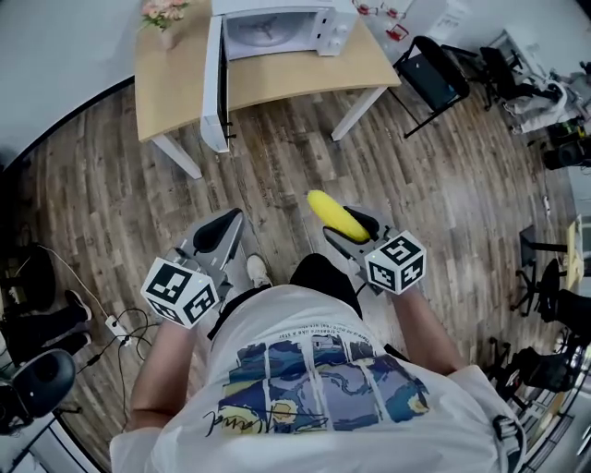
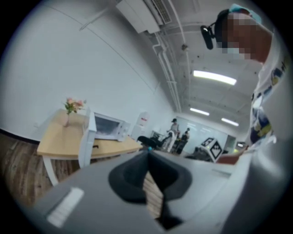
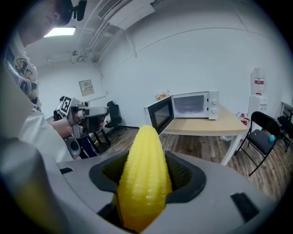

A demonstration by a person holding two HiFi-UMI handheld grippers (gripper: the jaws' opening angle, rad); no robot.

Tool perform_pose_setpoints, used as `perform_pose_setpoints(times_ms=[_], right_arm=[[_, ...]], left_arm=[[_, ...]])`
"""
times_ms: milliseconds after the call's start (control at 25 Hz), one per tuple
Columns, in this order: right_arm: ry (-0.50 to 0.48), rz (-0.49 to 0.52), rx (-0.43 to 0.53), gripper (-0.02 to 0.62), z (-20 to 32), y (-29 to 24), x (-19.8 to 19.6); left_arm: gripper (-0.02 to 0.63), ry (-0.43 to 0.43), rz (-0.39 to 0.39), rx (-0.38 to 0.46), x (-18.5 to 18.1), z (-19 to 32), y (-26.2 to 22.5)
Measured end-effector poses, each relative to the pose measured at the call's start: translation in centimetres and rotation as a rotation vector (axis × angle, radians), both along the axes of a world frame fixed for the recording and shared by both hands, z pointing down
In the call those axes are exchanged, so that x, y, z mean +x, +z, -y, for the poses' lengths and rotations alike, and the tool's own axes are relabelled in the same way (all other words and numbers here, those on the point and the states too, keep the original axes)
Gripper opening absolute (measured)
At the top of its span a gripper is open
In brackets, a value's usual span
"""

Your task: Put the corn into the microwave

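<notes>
"What did the room look like from your head?"

"There was a grey-brown plank floor (image 1: 277, 175) under me. A pale wooden table (image 1: 175, 83) stood ahead by the wall. A white microwave (image 1: 277, 28) sat on it with its door (image 1: 214, 88) swung open, and pink flowers (image 1: 164, 13) stood at one corner. A black folding chair (image 1: 429, 74) was to the table's right. My right claw (image 1: 349, 224) held the corn (image 1: 334, 214) over the floor, well apart from the microwave. My left claw (image 1: 219, 236) was beside it."

"And looking along the left claw?"

"Its jaws met at the tips with nothing between them. Past them I saw the table, the open microwave, a white wall and strip lights (image 2: 214, 77) on the ceiling."

"And along the right?"

"The jaws were clamped on the sides of the corn. It was bright yellow, with neat rows of kernels, and it narrowed to a rounded tip. The tip stuck out past the jaws and pointed toward the table and the open microwave."
</notes>
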State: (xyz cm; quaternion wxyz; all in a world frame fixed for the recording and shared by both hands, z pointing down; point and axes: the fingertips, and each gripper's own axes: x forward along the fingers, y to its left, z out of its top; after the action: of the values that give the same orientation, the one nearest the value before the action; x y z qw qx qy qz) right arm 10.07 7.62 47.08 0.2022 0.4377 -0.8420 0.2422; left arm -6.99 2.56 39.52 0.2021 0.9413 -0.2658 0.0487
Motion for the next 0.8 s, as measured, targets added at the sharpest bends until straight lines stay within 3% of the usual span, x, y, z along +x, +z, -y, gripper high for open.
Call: perform_pose_setpoints(times_ms=[280,800], right_arm=[[-0.004,-0.054,0.013,0.249,7.7,-0.3,-0.6],[-0.082,-0.082,0.058,0.249,29.6,0.9,1.1]], left_arm=[[0.006,-0.031,-0.051,-0.014,-2.8,4.4,-0.4],[0.006,-0.206,0.028,0.056,-5.7,15.1,-3.3]])
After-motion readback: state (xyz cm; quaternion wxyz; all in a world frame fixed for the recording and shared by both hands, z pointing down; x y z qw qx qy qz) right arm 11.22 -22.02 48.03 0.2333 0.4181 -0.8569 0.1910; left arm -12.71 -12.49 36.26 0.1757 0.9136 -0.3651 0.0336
